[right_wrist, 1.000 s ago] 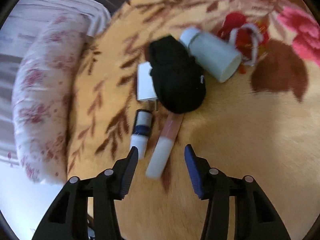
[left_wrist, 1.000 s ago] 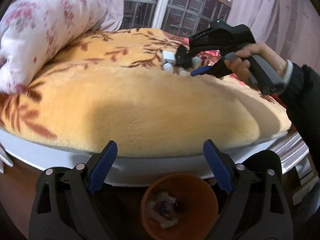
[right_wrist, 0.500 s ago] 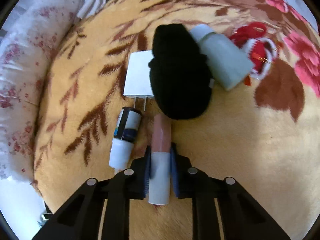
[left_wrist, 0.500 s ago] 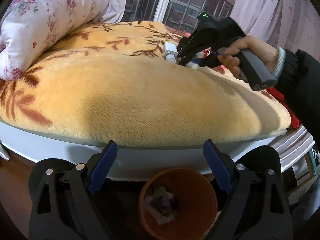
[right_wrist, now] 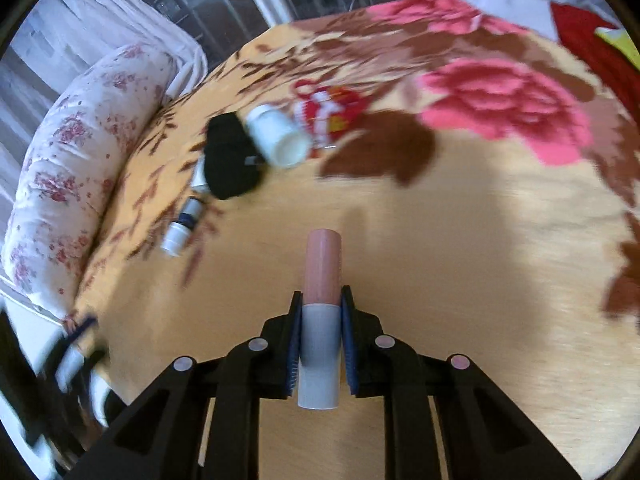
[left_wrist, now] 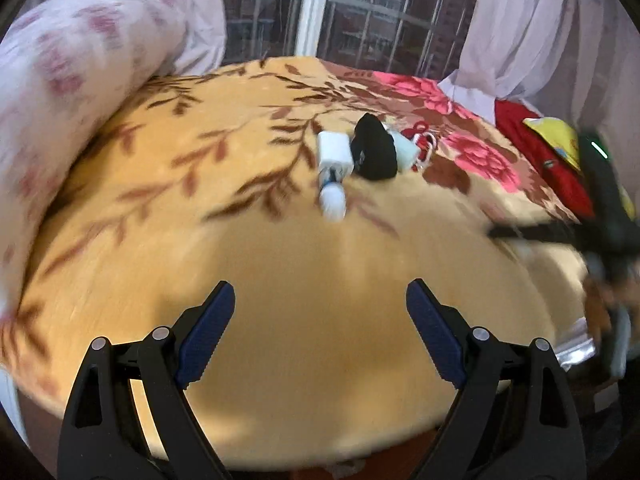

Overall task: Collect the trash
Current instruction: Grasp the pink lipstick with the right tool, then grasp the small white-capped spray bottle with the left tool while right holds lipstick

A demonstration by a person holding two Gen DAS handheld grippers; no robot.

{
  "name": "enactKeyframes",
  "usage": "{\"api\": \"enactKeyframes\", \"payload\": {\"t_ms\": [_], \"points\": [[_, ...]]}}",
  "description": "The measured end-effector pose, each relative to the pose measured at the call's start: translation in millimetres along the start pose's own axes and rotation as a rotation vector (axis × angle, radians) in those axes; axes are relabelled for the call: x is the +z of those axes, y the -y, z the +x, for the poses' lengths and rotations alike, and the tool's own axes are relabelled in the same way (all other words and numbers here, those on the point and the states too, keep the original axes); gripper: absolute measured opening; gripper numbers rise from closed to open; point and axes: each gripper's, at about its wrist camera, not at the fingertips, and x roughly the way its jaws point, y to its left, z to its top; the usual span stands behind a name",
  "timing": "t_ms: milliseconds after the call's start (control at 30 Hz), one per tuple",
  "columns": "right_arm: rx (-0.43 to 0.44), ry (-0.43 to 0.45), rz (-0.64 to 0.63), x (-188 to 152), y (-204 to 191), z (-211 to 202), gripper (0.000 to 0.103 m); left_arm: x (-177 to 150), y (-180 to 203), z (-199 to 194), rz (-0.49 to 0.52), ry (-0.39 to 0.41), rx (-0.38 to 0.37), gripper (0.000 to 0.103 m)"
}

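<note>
My right gripper (right_wrist: 320, 312) is shut on a pink and white tube (right_wrist: 321, 300), held above the yellow blanket (right_wrist: 440, 260). Beyond it a small blue and white bottle (right_wrist: 182, 226), a black sock (right_wrist: 230, 158), a white bottle (right_wrist: 278, 136) and a red and white trinket (right_wrist: 324, 110) lie on the blanket. My left gripper (left_wrist: 320, 320) is open and empty over the bed's near part. In its view lie a white charger (left_wrist: 334, 152), the small bottle (left_wrist: 332, 200) and the sock (left_wrist: 374, 148). The right gripper shows blurred at the right edge (left_wrist: 600, 232).
A floral pillow (left_wrist: 72, 112) lies along the bed's left side, also in the right wrist view (right_wrist: 72, 184). A window (left_wrist: 360, 32) and curtains stand behind the bed. Red and yellow cloth (left_wrist: 552, 148) lies at the bed's right.
My right gripper closed on the tube, lifted it and pulled back from the pile. My left gripper rose from the orange bin below the bed edge to over the blanket.
</note>
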Motion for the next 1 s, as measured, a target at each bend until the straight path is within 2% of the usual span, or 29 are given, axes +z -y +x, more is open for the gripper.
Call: {"api": "enactKeyframes", "payload": {"t_ms": [100, 267, 333, 633, 800, 867, 967, 1000], "points": [[-0.006, 0.009, 0.011, -6.9, 20.8, -3.2, 0.018, 34.4, 10.5, 34.0, -0.008, -0.037, -0.020, 0.085], [0.091, 0.010, 0.080, -11.6, 43.3, -1.3, 0.018, 62.6, 25.5, 77.4, 0.040, -0.087, 0.042, 0.085], [0.105, 0.015, 0.084, -13.3, 45.4, 0.1, 0.018, 68.3, 27.8, 92.4, 0.057, -0.114, 0.075, 0.085], [0.128, 0.031, 0.080, -16.5, 47.1, 1.9, 0.017, 80.5, 20.8, 136.2, 0.036, -0.214, 0.121, 0.085], [0.117, 0.037, 0.075, -17.2, 46.1, 3.4, 0.017, 78.9, 23.2, 145.9, 0.066, -0.206, 0.157, 0.085], [0.114, 0.035, 0.080, -17.2, 46.2, 3.2, 0.017, 77.8, 26.9, 146.7, 0.083, -0.194, 0.186, 0.079], [0.105, 0.037, 0.082, -17.1, 45.9, 3.4, 0.017, 76.7, 29.0, 143.2, 0.093, -0.164, 0.212, 0.060], [0.097, 0.039, 0.078, -17.5, 44.7, 3.1, 0.017, 76.0, 29.3, 140.7, 0.095, -0.151, 0.207, 0.047]]}}
